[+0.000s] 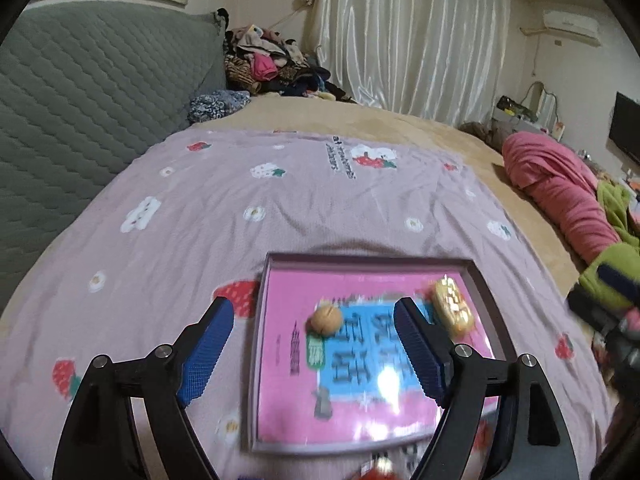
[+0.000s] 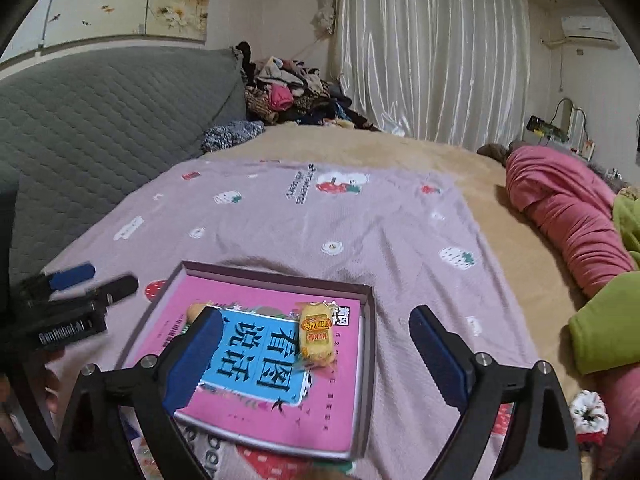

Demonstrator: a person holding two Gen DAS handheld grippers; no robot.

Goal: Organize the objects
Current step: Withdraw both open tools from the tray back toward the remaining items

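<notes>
Both grippers' fingers (image 1: 216, 344) (image 2: 440, 360) spread empty, one tray (image 2: 370, 320), one walnut (image 1: 326, 320), one yellow packet (image 2: 317, 334)

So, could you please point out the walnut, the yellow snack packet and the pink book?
walnut (image 1: 325, 320), left wrist view, its middle.
yellow snack packet (image 2: 317, 334), right wrist view, its label.
pink book (image 2: 276, 420), right wrist view, lower cover.

Both wrist cameras are looking forward and downward over the bed (image 1: 360, 128), close above the shallow box (image 1: 256, 320). The left one is sitting further left; both are sharing the box and curtains (image 2: 432, 52).
</notes>
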